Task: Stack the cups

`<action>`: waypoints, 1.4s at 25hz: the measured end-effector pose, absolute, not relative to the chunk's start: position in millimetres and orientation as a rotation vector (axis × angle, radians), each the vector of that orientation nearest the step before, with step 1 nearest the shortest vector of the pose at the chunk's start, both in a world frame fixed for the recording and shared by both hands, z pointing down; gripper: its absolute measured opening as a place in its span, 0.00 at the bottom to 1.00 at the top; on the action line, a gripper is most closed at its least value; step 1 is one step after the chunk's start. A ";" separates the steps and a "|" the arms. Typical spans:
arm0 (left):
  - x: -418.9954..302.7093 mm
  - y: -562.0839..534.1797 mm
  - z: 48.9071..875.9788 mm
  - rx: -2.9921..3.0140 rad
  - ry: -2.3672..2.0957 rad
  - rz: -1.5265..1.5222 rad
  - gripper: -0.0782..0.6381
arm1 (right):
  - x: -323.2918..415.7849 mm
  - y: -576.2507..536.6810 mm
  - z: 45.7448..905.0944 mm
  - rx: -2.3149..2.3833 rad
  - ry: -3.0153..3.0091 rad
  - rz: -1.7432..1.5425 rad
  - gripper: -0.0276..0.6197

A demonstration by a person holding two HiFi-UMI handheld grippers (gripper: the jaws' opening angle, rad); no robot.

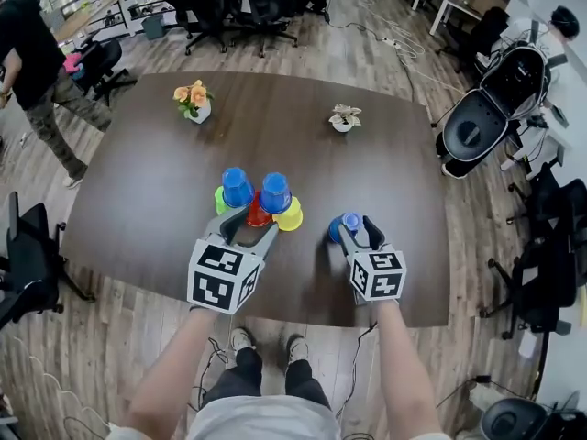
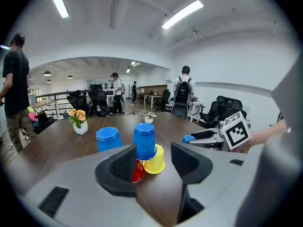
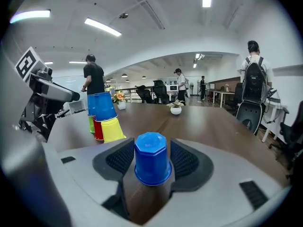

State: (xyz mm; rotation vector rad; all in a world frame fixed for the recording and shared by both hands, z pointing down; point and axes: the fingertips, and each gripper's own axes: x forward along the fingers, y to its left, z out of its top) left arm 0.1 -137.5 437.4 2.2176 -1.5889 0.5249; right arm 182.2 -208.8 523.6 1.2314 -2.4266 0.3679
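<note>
Near the table's front, a green cup (image 1: 219,201), a red cup (image 1: 259,216) and a yellow cup (image 1: 291,216) stand upside down in a row. Two blue cups (image 1: 236,188) (image 1: 275,192) sit on top of them. My left gripper (image 1: 248,228) is open just in front of the red cup (image 2: 138,172), nothing between its pads. To the right a single blue cup (image 3: 151,158) stands upside down on the dark table (image 1: 138,181), apart from the pile. My right gripper (image 1: 356,228) is open around it, the pads close beside its rim.
An orange flower pot (image 1: 193,102) and a small white plant pot (image 1: 345,118) stand at the table's far side. Office chairs (image 1: 32,264) ring the table, and a person (image 1: 37,62) walks at the far left. The table's front edge lies just behind both grippers.
</note>
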 end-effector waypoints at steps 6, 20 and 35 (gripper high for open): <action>8.1 -127.0 440.4 2.200 -1.597 0.538 0.42 | 186.0 -197.9 532.1 1.206 -2.410 0.411 0.45; -22.2 -110.9 447.5 2.125 -1.653 0.558 0.42 | 178.2 -207.6 544.6 1.156 -2.341 0.434 0.41; -37.4 -117.4 423.2 2.144 -1.688 0.499 0.42 | 125.2 -220.8 427.9 1.030 -2.454 0.327 0.40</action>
